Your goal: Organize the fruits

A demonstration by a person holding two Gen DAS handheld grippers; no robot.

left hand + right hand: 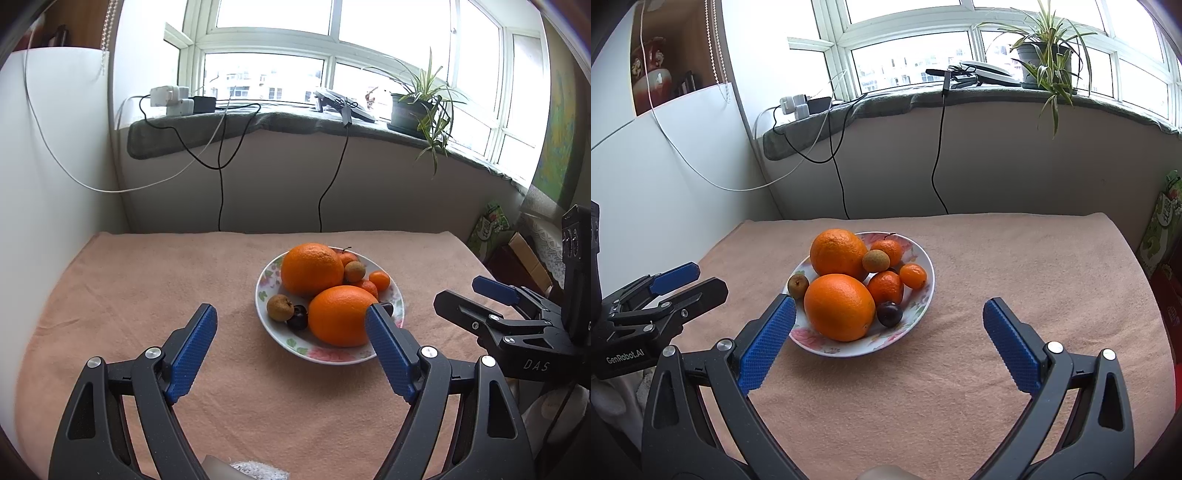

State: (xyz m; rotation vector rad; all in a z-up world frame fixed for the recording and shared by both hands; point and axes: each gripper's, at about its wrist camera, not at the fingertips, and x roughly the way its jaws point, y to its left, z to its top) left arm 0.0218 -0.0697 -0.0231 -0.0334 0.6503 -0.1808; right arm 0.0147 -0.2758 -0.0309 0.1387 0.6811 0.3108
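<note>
A flowered white plate point(271, 275) point(919, 254) sits on the pink towel-covered table and holds two large oranges point(338, 315) point(839, 306), several small mandarins point(886, 286), brown longans point(280, 307) point(876, 260) and a dark plum point(890, 314) point(297, 317). My left gripper point(291, 317) is open and empty, just in front of the plate. My right gripper point(889, 310) is open and empty, in front of the plate and to its right. Each gripper shows in the other's view: the right one point(469, 295), the left one point(701, 278).
A wall with dangling cables point(221, 177) rises behind the table. The windowsill holds chargers point(171, 99), a potted plant point(410, 109) and a device. A white board point(665, 166) stands at the left. Boxes point(489, 225) point(1160, 229) stand off the right table edge.
</note>
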